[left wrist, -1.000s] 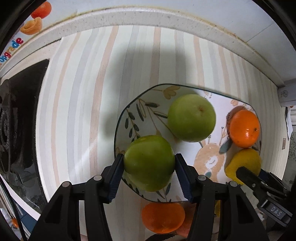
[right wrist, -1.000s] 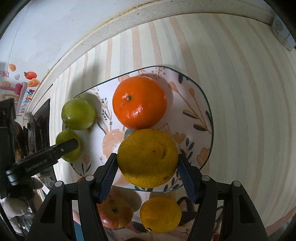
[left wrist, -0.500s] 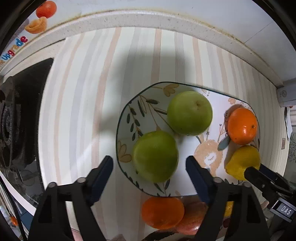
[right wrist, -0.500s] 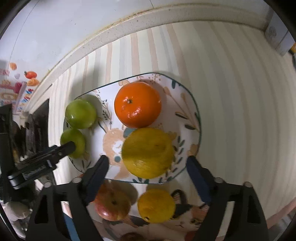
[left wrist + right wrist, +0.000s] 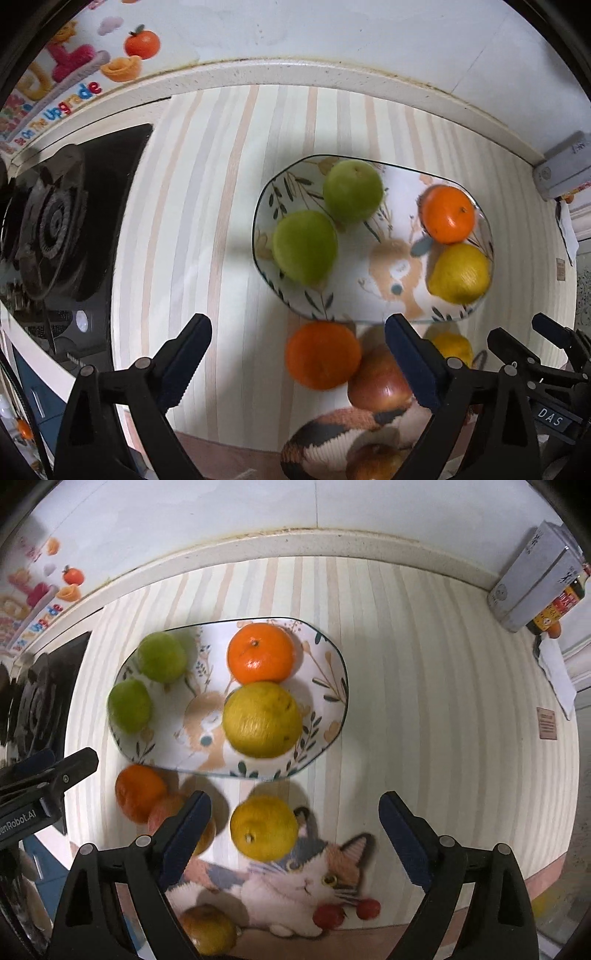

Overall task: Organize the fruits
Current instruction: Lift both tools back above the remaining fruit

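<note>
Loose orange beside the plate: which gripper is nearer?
Left. The left gripper hangs open almost over the loose orange; the right gripper is open further along, over the loose yellow citrus.

The left hand-held gripper's finger (image 5: 410,363) hides part of the red apple (image 5: 376,376); the yellowish fruit (image 5: 208,932) is cut off by the bottom edge.

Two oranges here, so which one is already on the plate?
The orange at the plate's far side, touching the yellow citrus. The other orange lies off the plate on the striped counter, beside a red apple.
</note>
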{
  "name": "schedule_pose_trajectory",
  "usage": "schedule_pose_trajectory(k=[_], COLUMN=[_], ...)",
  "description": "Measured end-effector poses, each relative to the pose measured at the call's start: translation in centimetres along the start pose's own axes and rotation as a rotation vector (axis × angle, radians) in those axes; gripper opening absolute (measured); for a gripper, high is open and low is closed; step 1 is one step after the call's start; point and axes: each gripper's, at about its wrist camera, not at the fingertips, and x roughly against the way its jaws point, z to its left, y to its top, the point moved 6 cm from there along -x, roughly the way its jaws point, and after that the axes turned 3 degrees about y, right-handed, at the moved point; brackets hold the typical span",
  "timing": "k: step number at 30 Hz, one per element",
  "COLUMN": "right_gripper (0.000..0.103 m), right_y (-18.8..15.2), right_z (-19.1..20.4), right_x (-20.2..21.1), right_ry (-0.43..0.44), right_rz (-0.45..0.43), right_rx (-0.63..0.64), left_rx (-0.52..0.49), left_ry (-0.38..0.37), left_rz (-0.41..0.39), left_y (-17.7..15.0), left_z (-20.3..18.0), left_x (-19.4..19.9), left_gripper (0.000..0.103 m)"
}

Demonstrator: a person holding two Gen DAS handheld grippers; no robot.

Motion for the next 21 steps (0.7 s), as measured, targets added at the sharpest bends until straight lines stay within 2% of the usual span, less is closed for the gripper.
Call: schedule_pose_trajectory(k=[4,21], right_gripper=[0.094,0.094], right_y=[-1.5,-7.7], right_z=[0.5,2.1], right_x=[1.7,11.5], right_ry=[0.003,0.055], right_rz=[-0.023,-0.165], right_rx=[0.021,0.068], left_rx=[0.010,0.005], left_ry=[0.023,0.026], left_rz=[-0.051,-0.240], left_y=[-1.2,-7.1], left_z=[-0.4,-1.4], left_x=[1.8,12.0], left_gripper=[0.096,0.096])
